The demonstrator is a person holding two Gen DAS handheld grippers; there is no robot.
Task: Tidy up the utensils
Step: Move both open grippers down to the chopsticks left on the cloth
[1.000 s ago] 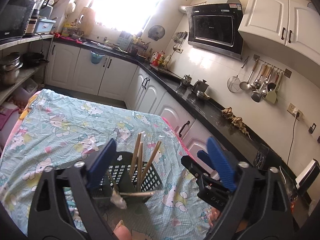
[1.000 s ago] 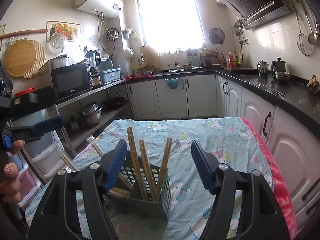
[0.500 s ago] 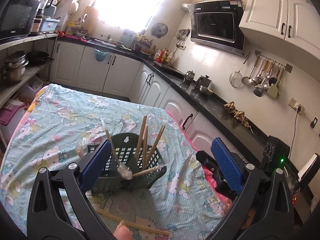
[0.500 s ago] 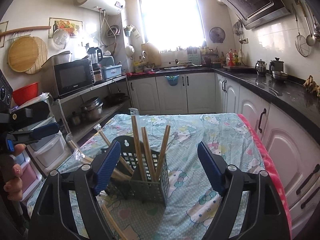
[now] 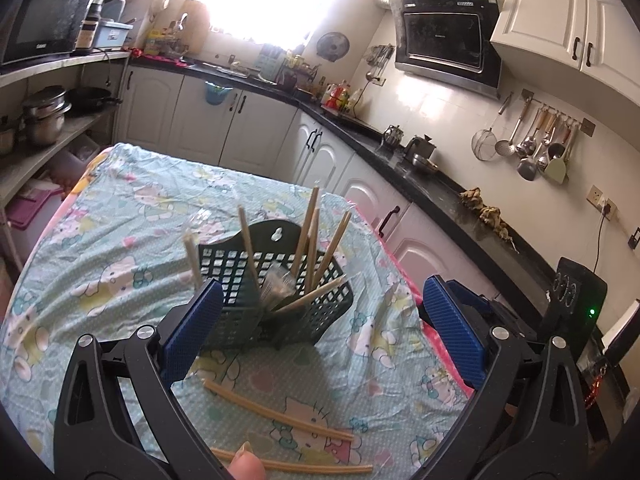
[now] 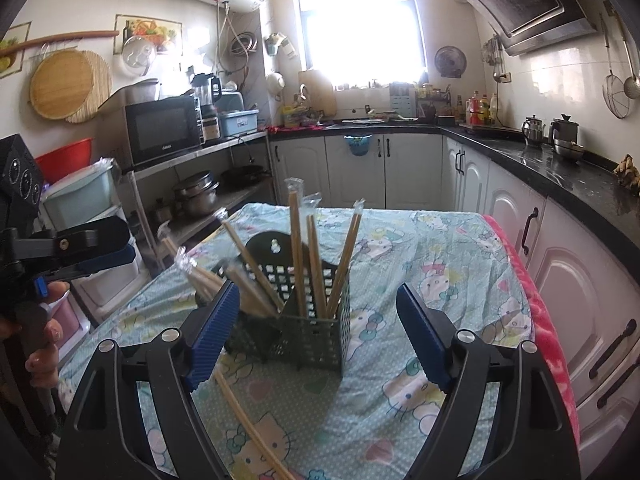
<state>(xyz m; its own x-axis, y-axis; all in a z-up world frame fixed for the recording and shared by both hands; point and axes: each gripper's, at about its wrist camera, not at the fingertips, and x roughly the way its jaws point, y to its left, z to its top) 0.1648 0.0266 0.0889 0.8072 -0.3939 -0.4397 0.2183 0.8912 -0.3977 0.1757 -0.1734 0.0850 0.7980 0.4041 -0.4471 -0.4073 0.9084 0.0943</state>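
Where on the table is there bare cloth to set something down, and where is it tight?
Free: the tablecloth between the utensil basket and the pink table edge, and the far stretch toward the white cabinets. Crowded: the near side, where loose chopsticks lie in front of the basket, by the open left gripper.

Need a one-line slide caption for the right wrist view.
Open right gripper faces a dark green plastic mesh utensil basket holding wrapped wooden chopsticks on a cartoon-print tablecloth.

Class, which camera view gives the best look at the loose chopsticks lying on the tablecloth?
The left wrist view: two loose chopsticks lie full length below the basket. The right wrist view shows only one, partly hidden behind the right gripper.
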